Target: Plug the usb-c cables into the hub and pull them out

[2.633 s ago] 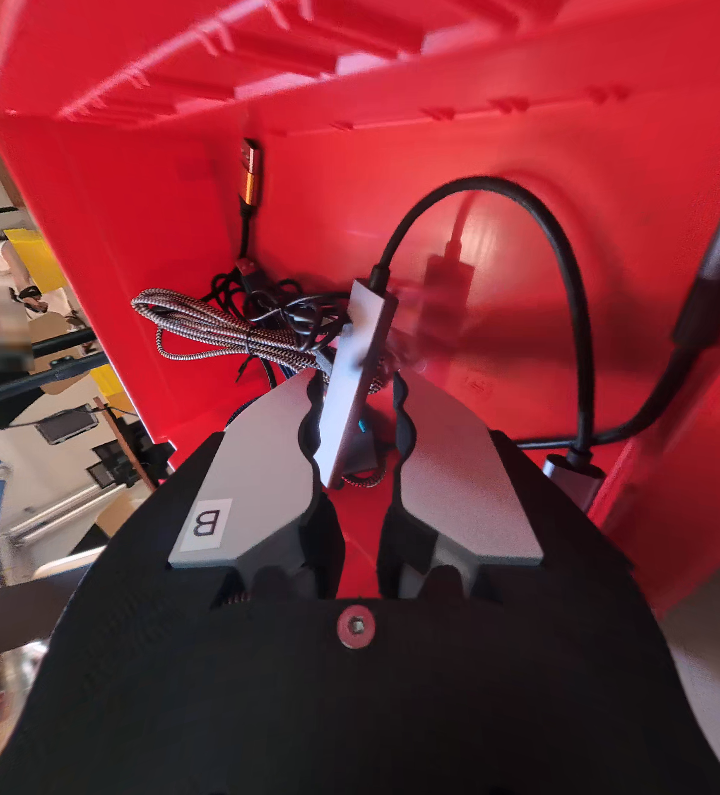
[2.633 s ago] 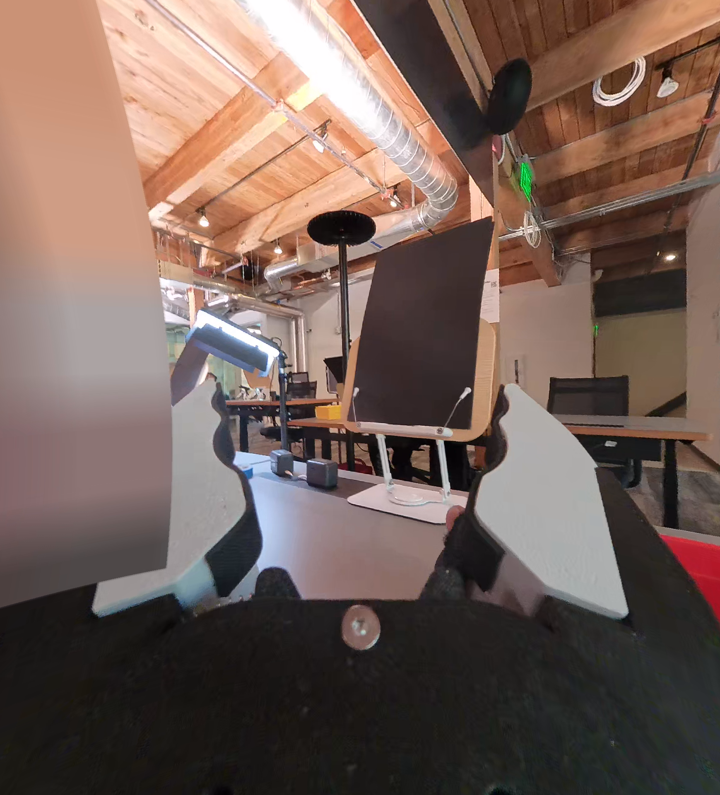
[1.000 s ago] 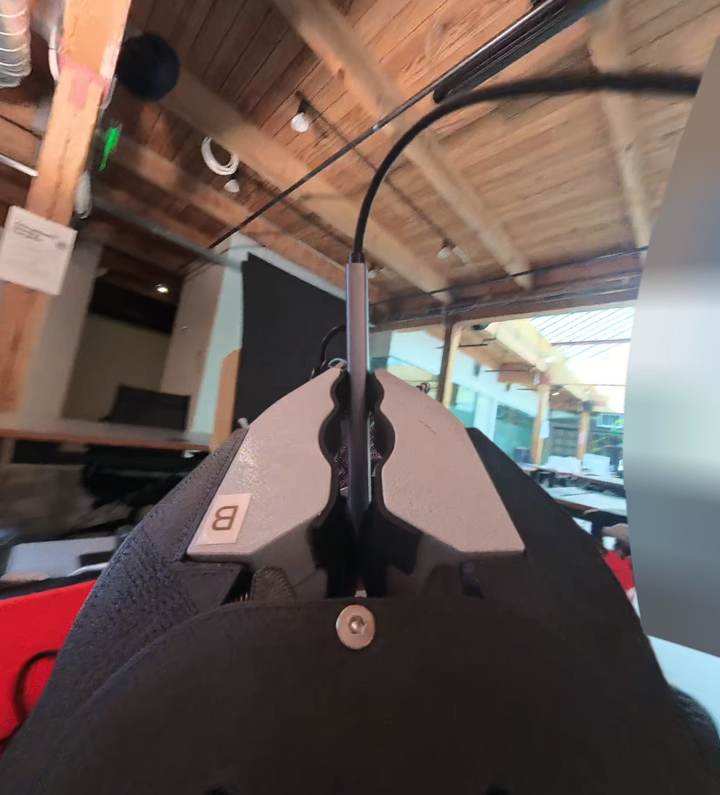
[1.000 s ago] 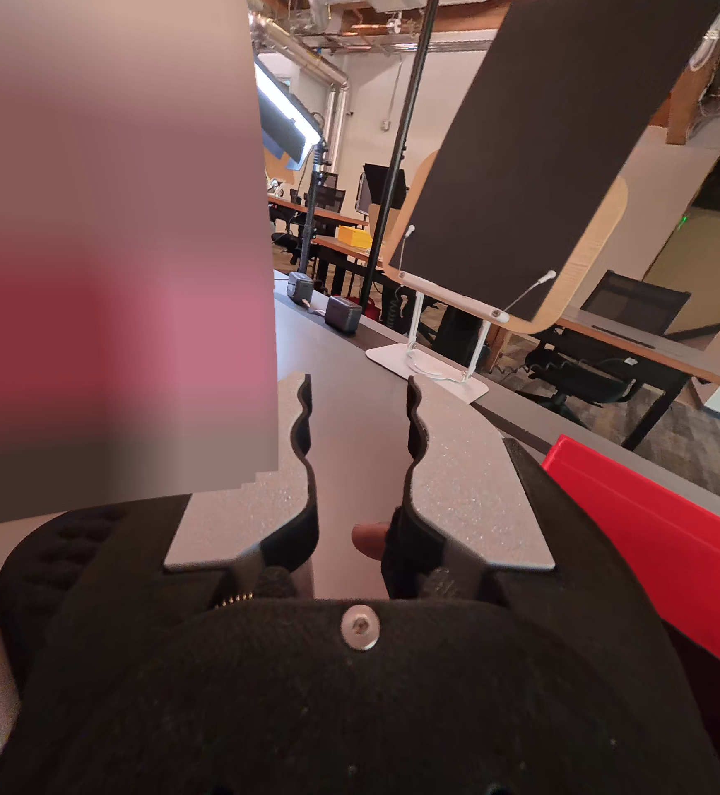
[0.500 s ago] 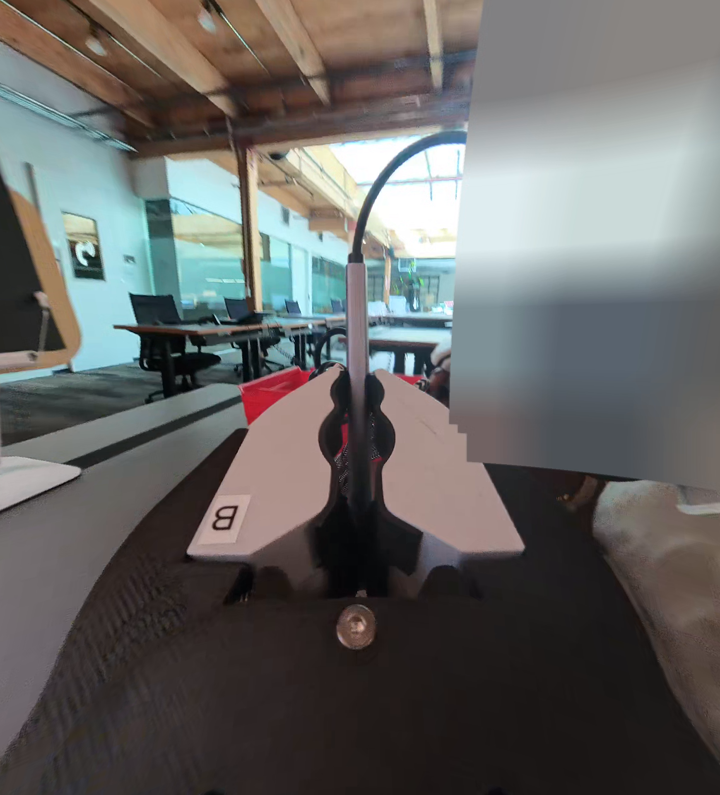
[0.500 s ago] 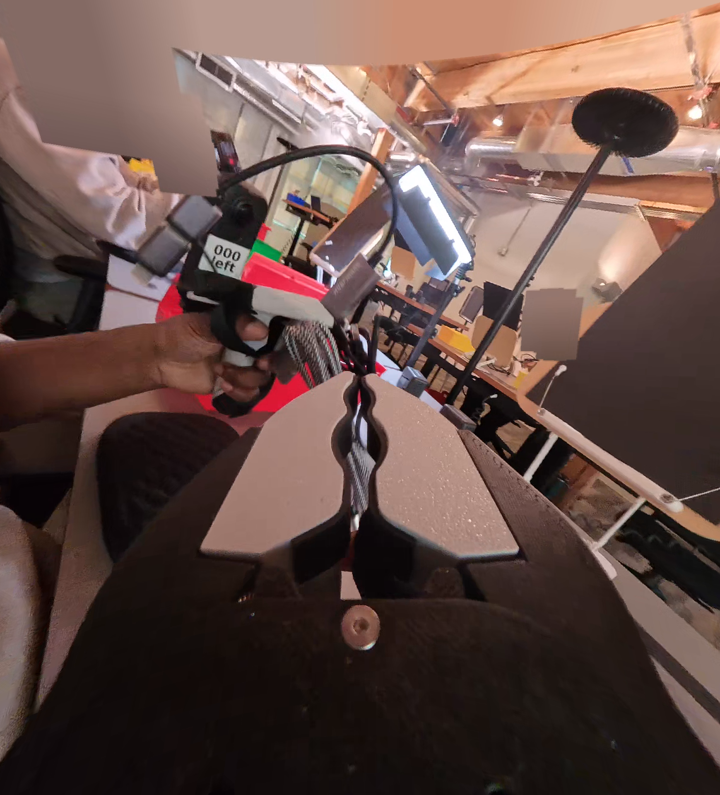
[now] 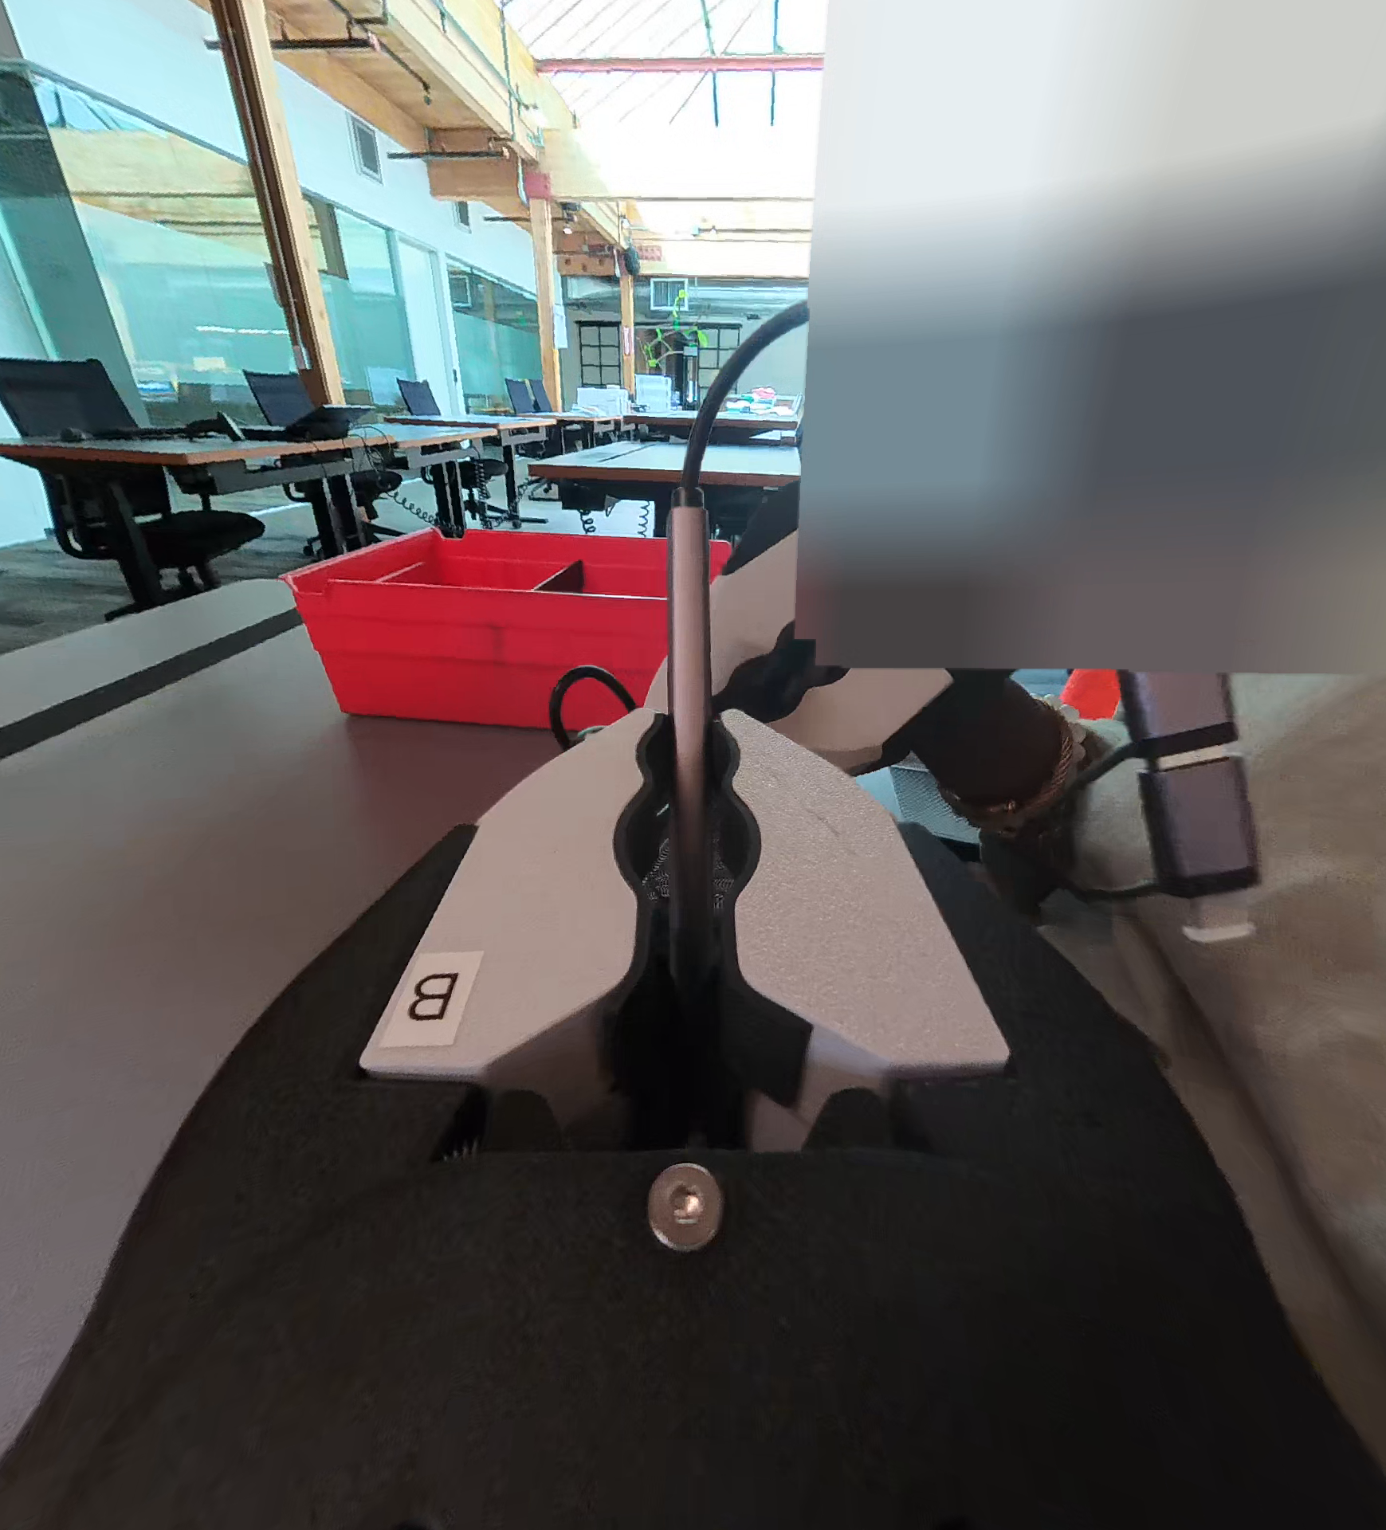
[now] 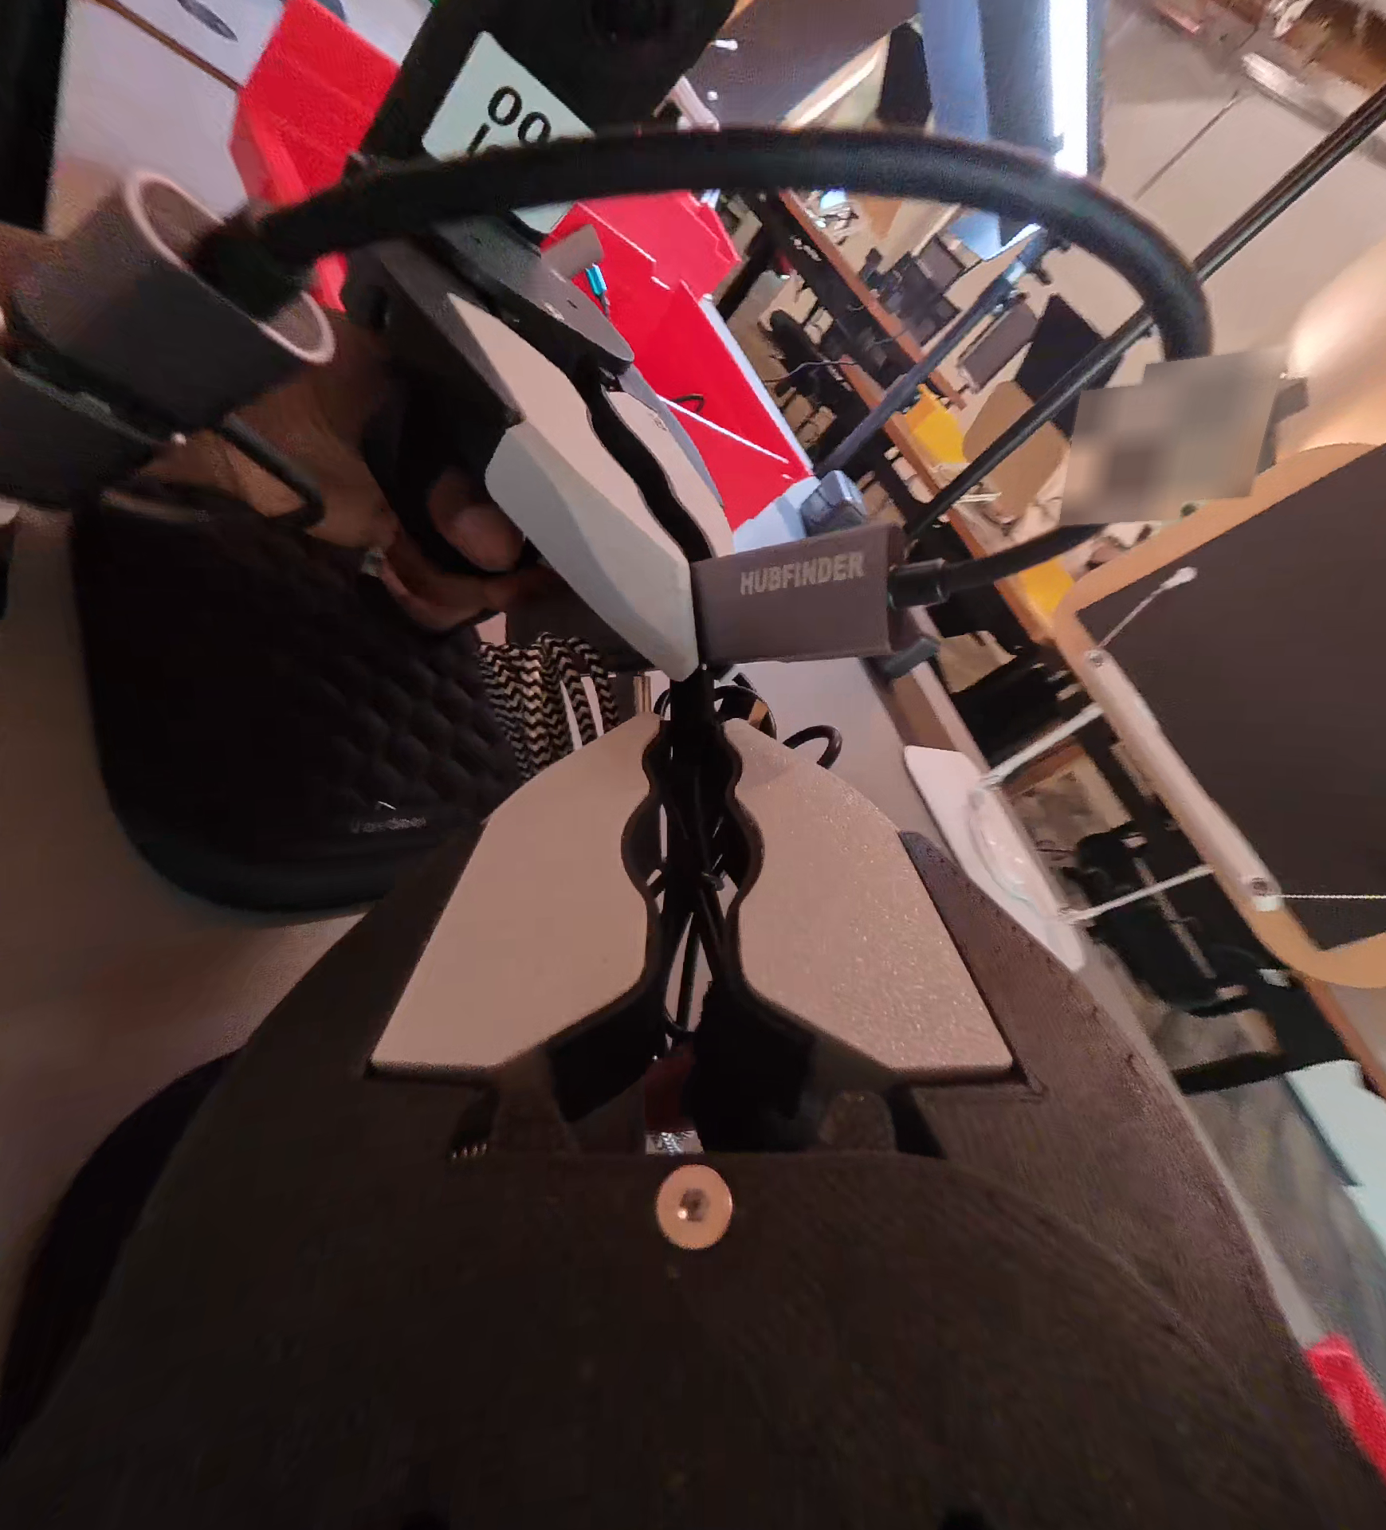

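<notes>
The left gripper (image 7: pixel 688 795) is clamped on the slim grey metal USB hub (image 7: pixel 688 662), which stands edge-on between its fingers and pokes out past the tips, its own thick black lead (image 7: pixel 735 389) arching up and away to the right. Some two and a half seconds ago this same gripper had the hub down inside the red plastic bin among a heap of cables; now the red plastic bin (image 7: pixel 457 637) sits on the dark grey tabletop (image 7: pixel 176 828) ahead and to the left of the fingertips, so the hub has been lifted clear and carried out over the desk.

The right gripper (image 8: pixel 693 778) has changed too: a second ago its jaws stood apart with nothing in them; now they are pressed together on a bundle of thin black cables (image 8: pixel 693 869) running up through the gap. Directly beyond its fingertips the hub (image 8: pixel 789 608) appears broadside, held in the other gripper, with a black-and-white braided cable (image 8: pixel 544 704) hanging just left of the tips.

Judged from this, the fetching stage looks finished and both parts are in hand. Whether the right gripper holds a plug end or merely the cable's middle cannot be made out, so a regrip near a connector may be needed before insertion.
</notes>
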`<state>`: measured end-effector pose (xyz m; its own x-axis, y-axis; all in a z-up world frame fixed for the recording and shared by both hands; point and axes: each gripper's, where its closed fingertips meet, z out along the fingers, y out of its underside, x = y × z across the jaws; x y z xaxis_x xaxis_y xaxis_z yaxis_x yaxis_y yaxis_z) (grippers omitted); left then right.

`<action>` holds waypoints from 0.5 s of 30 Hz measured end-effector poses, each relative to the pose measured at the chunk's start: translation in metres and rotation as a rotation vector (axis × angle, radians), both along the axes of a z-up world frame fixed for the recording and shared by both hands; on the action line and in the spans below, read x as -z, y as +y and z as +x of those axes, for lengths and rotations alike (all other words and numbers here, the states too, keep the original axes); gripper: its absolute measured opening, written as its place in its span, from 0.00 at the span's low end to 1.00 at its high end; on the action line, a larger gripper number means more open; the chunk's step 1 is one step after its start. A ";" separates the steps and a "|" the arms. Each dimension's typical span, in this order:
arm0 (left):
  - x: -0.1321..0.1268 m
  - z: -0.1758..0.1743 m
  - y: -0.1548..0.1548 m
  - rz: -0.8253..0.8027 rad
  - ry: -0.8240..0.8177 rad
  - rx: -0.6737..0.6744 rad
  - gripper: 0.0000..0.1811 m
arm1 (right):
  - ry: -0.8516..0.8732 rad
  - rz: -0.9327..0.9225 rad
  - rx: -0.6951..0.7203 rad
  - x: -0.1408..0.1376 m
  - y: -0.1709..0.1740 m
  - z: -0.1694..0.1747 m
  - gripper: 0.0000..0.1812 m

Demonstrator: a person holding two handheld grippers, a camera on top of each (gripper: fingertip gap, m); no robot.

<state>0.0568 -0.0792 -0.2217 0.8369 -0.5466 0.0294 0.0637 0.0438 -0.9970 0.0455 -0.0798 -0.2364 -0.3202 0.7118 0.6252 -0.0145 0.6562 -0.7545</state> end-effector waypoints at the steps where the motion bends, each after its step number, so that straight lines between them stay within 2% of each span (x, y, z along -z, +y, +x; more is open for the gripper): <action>1: 0.000 -0.001 0.001 -0.007 -0.016 -0.002 0.04 | 0.014 0.032 0.018 0.000 0.002 -0.001 0.04; 4: 0.006 -0.002 0.004 0.016 0.064 -0.032 0.05 | -0.013 0.077 0.061 0.007 0.006 -0.003 0.04; 5: 0.005 -0.003 0.004 0.049 0.101 -0.056 0.15 | -0.026 0.072 0.059 0.010 0.007 -0.003 0.04; 6: 0.002 -0.003 0.002 0.073 0.118 -0.067 0.19 | -0.044 0.056 0.049 0.013 0.006 -0.002 0.04; 9: 0.002 -0.001 -0.004 0.061 0.165 -0.032 0.14 | -0.098 0.028 0.019 0.023 0.003 -0.002 0.04; 13: 0.031 0.001 -0.001 -0.051 0.427 -0.060 0.12 | -0.127 0.025 0.000 0.030 -0.002 -0.005 0.03; 15: 0.032 0.002 0.000 -0.033 0.503 -0.093 0.06 | -0.123 0.027 0.011 0.030 0.000 -0.006 0.03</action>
